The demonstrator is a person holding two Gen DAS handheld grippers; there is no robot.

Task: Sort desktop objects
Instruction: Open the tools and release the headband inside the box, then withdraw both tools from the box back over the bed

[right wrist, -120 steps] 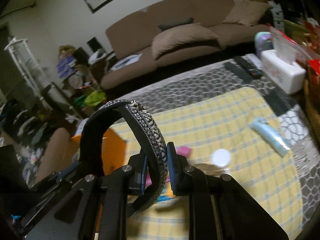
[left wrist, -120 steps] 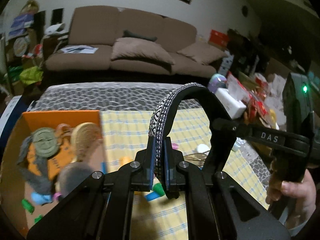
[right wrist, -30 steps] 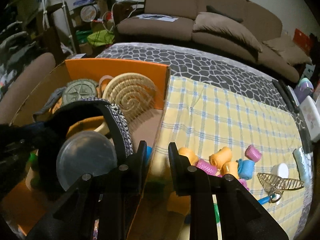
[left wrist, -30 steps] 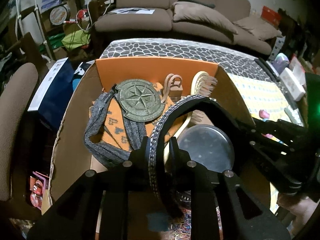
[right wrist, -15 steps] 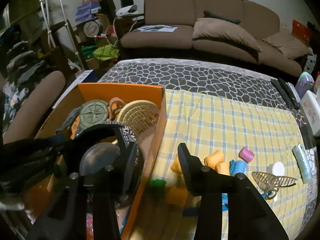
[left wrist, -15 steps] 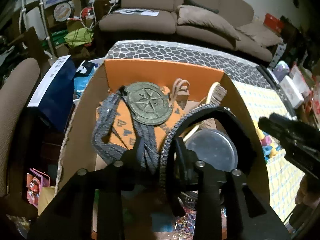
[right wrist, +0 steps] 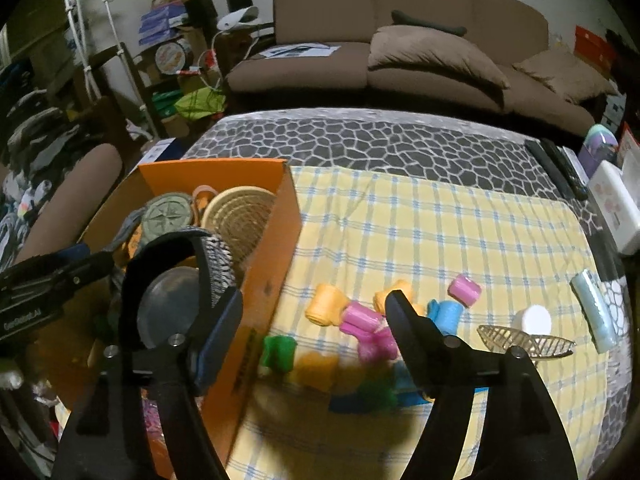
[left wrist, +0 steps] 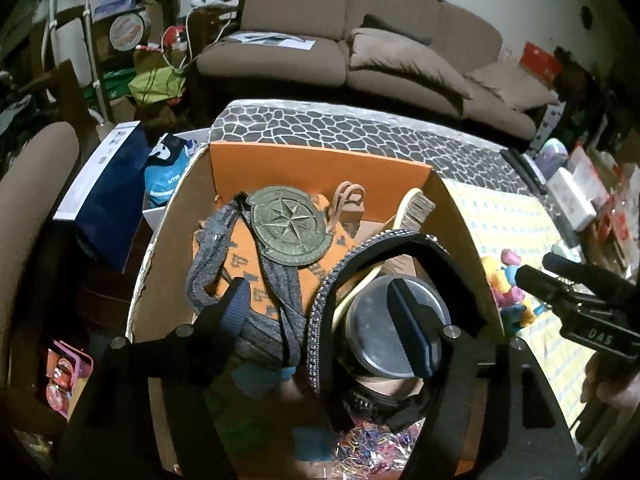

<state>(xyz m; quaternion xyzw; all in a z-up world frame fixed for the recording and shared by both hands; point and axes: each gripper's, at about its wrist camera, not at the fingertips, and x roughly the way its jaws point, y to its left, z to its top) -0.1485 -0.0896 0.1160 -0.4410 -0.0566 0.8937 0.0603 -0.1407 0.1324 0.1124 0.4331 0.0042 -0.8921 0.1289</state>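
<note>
A black headband [left wrist: 400, 237] with a studded silver edge rests in the orange cardboard box [left wrist: 320, 156], arched over a round grey lid [left wrist: 384, 328]. My left gripper [left wrist: 320, 296] hovers over the box with its jaws opening. The band's studded edge runs between the fingers, and neither pad presses on it. My right gripper [right wrist: 315, 300] is over the box's right wall [right wrist: 276, 264] and the yellow checked cloth [right wrist: 440, 232]. Its jaws are opening too, with nothing gripped. The headband [right wrist: 216, 256] stands left of its left finger.
The box also holds a compass medallion [left wrist: 290, 226], a grey and orange cloth [left wrist: 256, 280], a brush [left wrist: 416, 206] and a woven coaster [right wrist: 240, 216]. On the cloth lie several coloured rollers [right wrist: 360, 320], a gold wire dish [right wrist: 520, 340], a white cap [right wrist: 534, 318] and a tube [right wrist: 594, 312].
Both grippers were shut on the headband and carried it from above the table into the box. Both have opened and let go; the right gripper has drawn off to the right.
</note>
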